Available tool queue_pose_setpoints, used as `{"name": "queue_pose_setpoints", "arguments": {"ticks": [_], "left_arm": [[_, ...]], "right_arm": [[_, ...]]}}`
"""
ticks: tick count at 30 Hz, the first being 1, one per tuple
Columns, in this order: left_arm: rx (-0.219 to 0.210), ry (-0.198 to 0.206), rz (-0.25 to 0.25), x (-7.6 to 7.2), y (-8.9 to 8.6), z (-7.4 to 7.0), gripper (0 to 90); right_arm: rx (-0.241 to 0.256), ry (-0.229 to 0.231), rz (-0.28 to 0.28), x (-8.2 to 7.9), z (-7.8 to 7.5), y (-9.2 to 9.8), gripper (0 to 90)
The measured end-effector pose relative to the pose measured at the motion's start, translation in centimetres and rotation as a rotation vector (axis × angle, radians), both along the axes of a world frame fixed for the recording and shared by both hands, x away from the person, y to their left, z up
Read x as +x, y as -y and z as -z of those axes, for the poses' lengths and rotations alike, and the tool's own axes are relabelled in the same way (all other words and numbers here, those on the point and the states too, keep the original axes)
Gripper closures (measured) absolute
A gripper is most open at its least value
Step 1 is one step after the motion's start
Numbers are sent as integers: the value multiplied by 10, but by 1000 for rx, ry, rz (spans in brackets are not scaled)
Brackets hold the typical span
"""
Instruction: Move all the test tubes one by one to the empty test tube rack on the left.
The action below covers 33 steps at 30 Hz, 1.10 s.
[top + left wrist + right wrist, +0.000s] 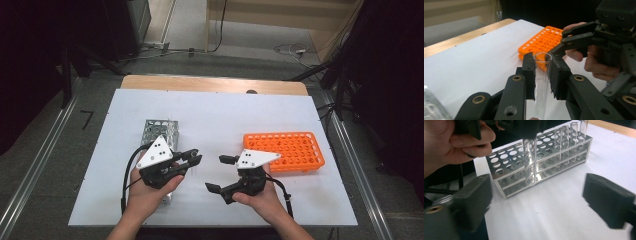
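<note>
A clear glass test tube (541,86) stands upright between the jaws of my left gripper (541,63), which is shut on it just below its rim. In the right gripper view the same tube (530,160) hangs in front of the metal rack (539,167). In the high view my left gripper (195,156) is over the white mat, right of the metal rack (161,131). My right gripper (220,173) faces it, open wide and empty, a short gap away. Beyond it lies the orange rack (286,150), its holes empty.
Several glass tubes (571,135) stand in the metal rack's far end. The white mat (225,115) covers most of the wooden table (210,84). Dark stands and cables surround the table on the floor.
</note>
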<state>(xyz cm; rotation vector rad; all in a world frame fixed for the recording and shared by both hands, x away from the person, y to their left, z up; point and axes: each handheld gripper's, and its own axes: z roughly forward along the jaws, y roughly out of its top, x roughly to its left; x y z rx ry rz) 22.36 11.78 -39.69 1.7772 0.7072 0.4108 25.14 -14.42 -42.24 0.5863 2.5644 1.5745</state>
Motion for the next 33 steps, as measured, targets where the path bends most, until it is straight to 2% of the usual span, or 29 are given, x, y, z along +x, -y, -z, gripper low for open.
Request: {"name": "queue_pose_setpoints", "arguments": {"ticks": [2, 10, 15, 25, 33], "left_arm": [[-3, 5, -20, 2, -6, -2, 761], [-23, 18, -109, 11, -31, -8, 761], [-33, 24, -162, 16, -44, -10, 761], [-31, 25, -238, 27, -53, -2, 761], [-16, 25, -268, 35, -56, 8, 761]], "right_arm": [[3, 0, 4, 1, -1, 5, 0], [0, 10, 52, 4, -1, 30, 0], [-19, 16, 101, 6, 3, 50, 0], [-21, 13, 183, 6, 6, 89, 0], [-12, -3, 248, 1, 6, 123, 0]]}}
